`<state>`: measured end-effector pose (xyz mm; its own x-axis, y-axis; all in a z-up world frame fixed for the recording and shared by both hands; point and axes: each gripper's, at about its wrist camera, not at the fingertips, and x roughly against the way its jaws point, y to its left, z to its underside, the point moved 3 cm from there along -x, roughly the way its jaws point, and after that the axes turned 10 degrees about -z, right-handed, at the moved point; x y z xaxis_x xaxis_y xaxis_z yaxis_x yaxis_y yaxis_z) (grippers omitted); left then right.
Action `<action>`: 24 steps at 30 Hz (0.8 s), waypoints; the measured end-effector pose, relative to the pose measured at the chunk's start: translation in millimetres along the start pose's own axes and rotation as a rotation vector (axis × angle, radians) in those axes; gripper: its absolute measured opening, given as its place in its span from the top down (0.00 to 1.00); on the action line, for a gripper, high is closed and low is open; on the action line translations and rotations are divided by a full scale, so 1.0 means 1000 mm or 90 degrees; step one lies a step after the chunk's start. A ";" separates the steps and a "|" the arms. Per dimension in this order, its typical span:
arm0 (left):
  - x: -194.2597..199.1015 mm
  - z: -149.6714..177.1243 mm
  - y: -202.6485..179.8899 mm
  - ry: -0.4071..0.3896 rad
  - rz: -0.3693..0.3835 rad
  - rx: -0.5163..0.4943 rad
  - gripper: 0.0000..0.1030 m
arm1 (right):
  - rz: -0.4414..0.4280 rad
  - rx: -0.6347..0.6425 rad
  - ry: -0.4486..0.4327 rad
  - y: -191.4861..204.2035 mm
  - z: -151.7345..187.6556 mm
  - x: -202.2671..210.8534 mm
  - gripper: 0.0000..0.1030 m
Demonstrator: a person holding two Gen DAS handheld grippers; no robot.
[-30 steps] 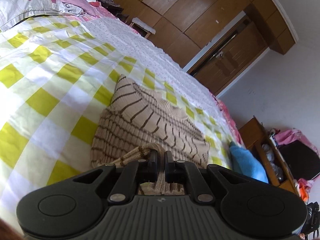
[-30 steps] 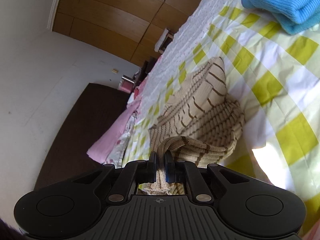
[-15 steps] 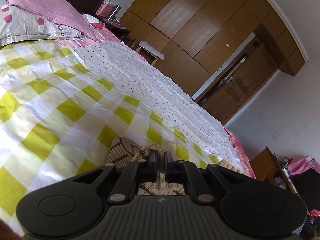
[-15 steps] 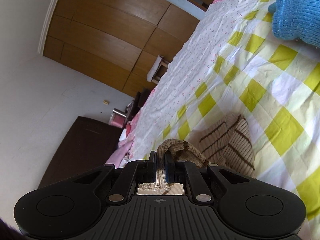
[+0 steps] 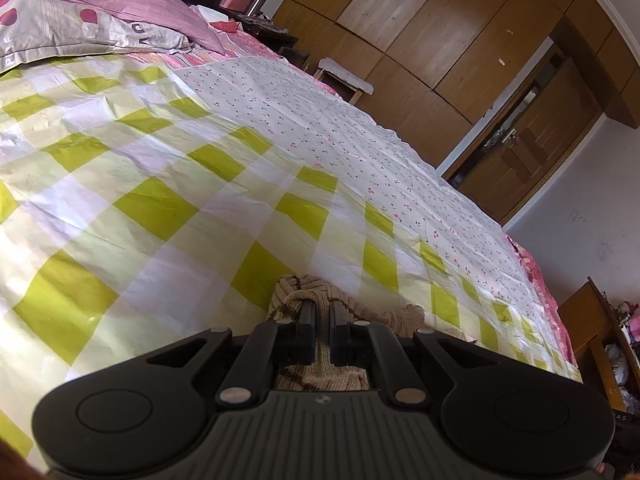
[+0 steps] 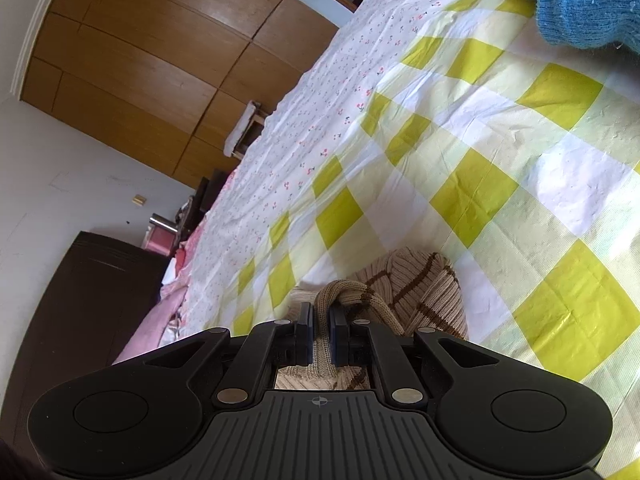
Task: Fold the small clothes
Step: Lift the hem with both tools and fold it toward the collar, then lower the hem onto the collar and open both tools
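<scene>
A beige knit sweater with brown stripes (image 5: 296,294) lies on the yellow-and-white checked bedspread (image 5: 160,200). My left gripper (image 5: 322,312) is shut on a fold of its edge, and most of the garment is hidden under the gripper body. In the right wrist view the same sweater (image 6: 416,284) bunches just ahead, and my right gripper (image 6: 322,314) is shut on another fold of it. Both grippers hold the cloth low over the bed.
A blue knit garment (image 6: 580,4) lies at the far right of the bed. Pillows (image 5: 80,20) sit at the head. A white floral sheet (image 5: 340,128) covers the far side. Wooden wardrobes (image 5: 440,32) and a small stool (image 5: 344,78) stand beyond the bed.
Both grippers have carried the held sweater edges forward over the garment. Far less of the sweater shows ahead of each gripper than before.
</scene>
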<state>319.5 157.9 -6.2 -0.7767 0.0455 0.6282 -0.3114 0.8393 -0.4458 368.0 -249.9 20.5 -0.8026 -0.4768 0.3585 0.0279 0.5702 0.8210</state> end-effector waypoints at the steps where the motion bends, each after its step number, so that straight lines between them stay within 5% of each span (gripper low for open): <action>1: -0.002 -0.002 -0.001 -0.001 -0.002 -0.002 0.87 | 0.005 -0.001 -0.001 -0.001 -0.001 -0.002 0.91; 14: 0.005 -0.016 -0.001 -0.029 -0.020 -0.011 0.83 | 0.022 -0.027 -0.004 -0.012 -0.004 -0.013 0.88; 19: 0.015 -0.003 -0.003 -0.019 -0.027 -0.048 0.80 | 0.003 -0.042 -0.012 -0.013 -0.008 -0.003 0.82; 21: 0.018 0.005 -0.004 -0.013 -0.028 -0.061 0.79 | 0.001 -0.025 -0.029 -0.010 -0.013 0.005 0.69; 24: 0.025 0.014 -0.005 -0.008 -0.026 -0.077 0.79 | 0.005 0.001 -0.042 -0.007 -0.022 0.012 0.65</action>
<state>294.1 147.7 2.6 -0.7713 0.0033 0.6364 -0.2755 0.8997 -0.3386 371.2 -273.8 28.8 -0.8400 -0.4272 0.3347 0.0332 0.5752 0.8174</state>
